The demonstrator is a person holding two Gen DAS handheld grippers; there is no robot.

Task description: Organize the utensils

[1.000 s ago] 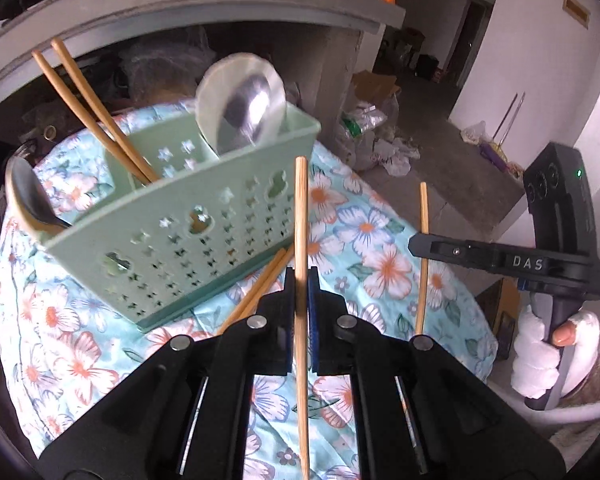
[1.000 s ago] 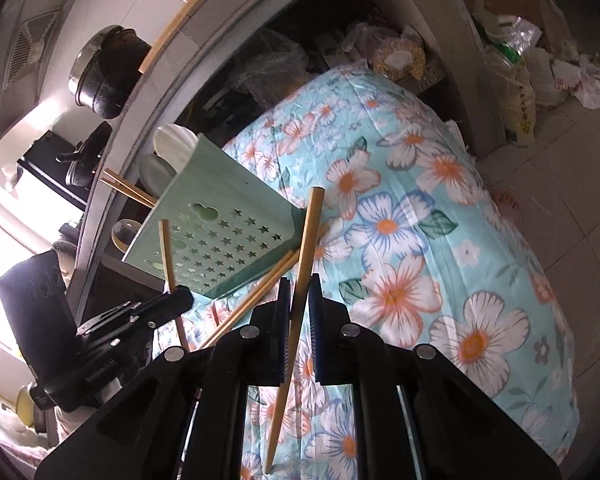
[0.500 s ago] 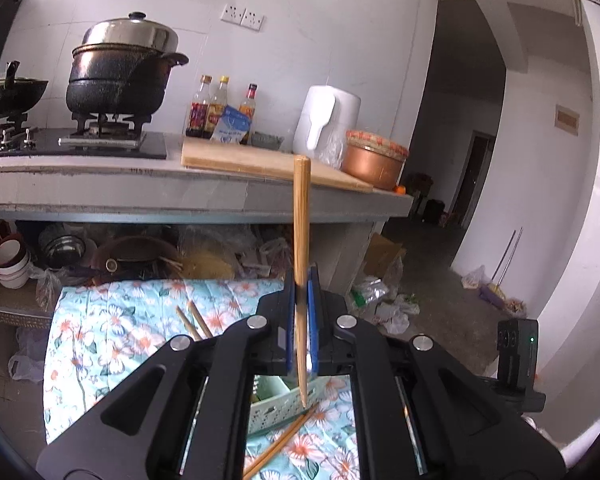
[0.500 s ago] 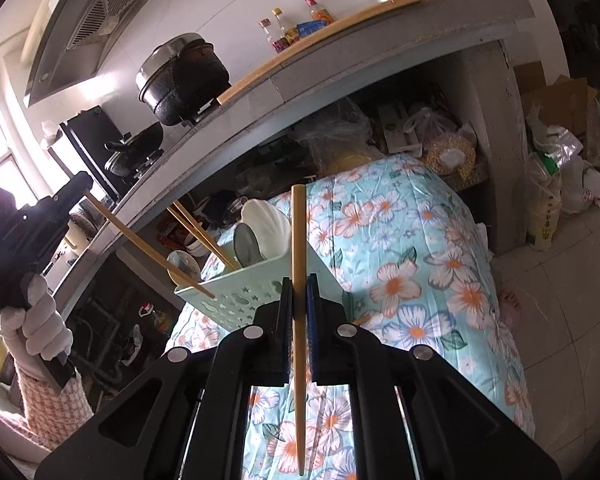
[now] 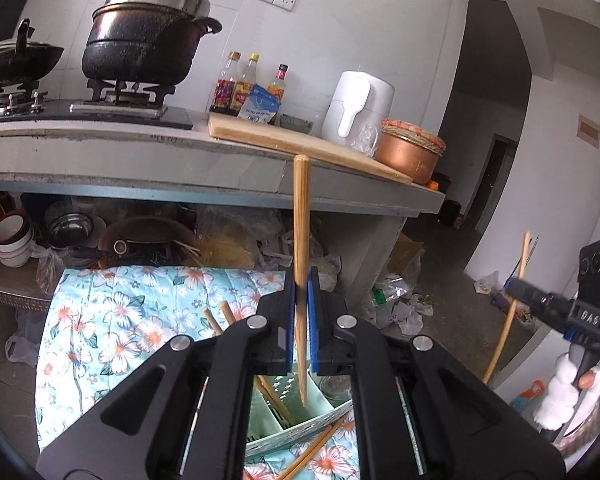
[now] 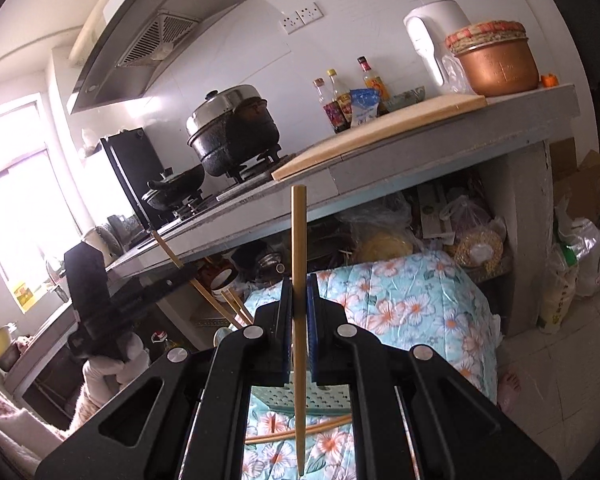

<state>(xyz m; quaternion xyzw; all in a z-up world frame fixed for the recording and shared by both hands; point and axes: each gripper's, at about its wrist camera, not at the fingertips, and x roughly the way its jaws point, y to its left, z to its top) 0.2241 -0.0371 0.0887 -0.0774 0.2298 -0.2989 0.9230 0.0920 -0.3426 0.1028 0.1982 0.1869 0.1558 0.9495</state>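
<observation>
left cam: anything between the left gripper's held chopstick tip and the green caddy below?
Nothing. In the left wrist view the chopstick, clamped in the left gripper, hangs tip-down over the green caddy, bare gap beneath.

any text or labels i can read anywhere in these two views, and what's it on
"DAS" on the side of the right gripper, seen from the left wrist.
Bottle labels on the counter: too small to read.
Blue and white packet beside the bottles: print too blurred to read.
Yellow sticker near the window: unreadable.
Nothing else legible in either view.
</observation>
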